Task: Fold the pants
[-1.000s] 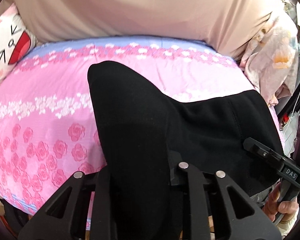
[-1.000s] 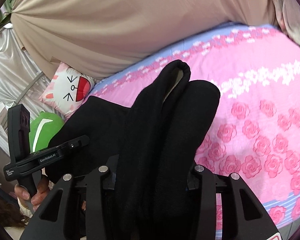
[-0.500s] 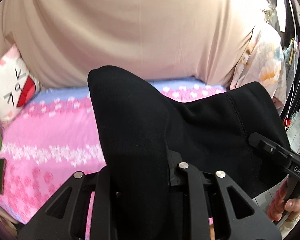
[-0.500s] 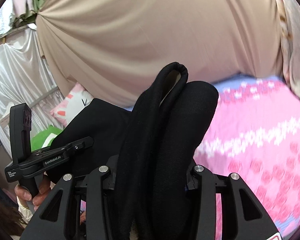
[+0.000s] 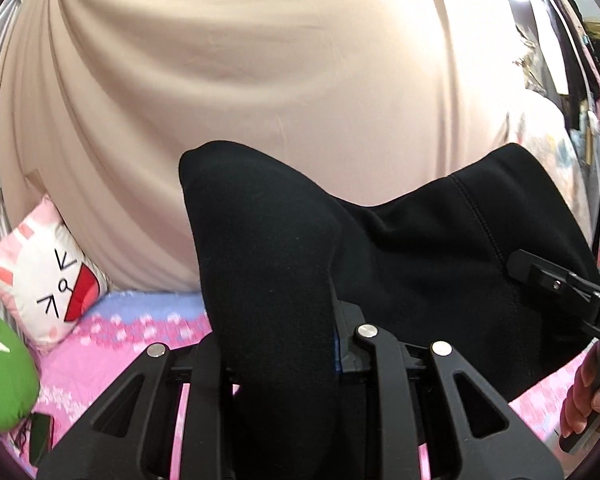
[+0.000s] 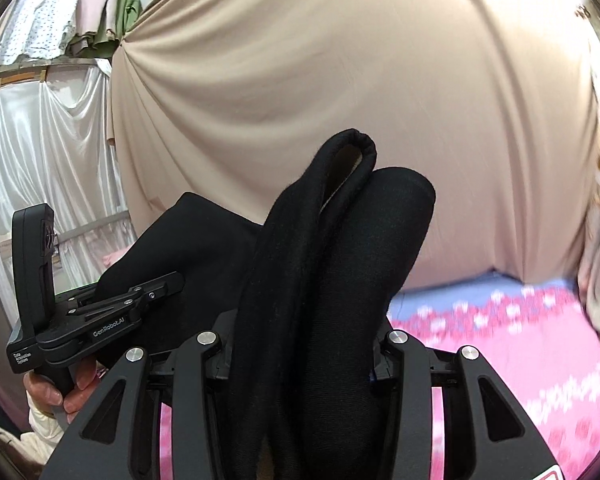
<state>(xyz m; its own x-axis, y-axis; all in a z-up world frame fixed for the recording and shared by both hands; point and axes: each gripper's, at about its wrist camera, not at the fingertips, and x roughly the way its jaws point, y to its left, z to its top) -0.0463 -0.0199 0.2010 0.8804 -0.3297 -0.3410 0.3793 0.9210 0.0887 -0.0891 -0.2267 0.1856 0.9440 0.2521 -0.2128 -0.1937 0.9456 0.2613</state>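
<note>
1. Two grippers are each clamped on the black pants [image 5: 412, 264], which hang stretched between them above the pink floral bedsheet [image 5: 112, 352].
2. Left wrist view: the left gripper [image 5: 278, 360] has its jaws closed on a thick bunched fold of the pants, which rises up out of the jaws. To the right of that fold the cloth spreads in a flat panel with a stitched seam, reaching the right gripper [image 5: 540, 280], held in a hand [image 5: 588, 396].
3. Also in this view: a white cat-face pillow [image 5: 44, 276] lies on the bedsheet left of the pants, a green cushion [image 5: 0, 372] just below it, and a beige curtain [image 5: 260, 80] hangs behind.
4. Right wrist view: the right gripper [image 6: 300, 364] pinches two rolled folds of the pants [image 6: 340, 264] side by side. Left of these folds, the left gripper [image 6: 156, 284] bites the cloth's far edge, a hand [image 6: 60, 392] on its handle.
5. Behind the pants hangs the curtain [image 6: 340, 60]; the bedsheet [image 6: 520, 340] lies lower right.
</note>
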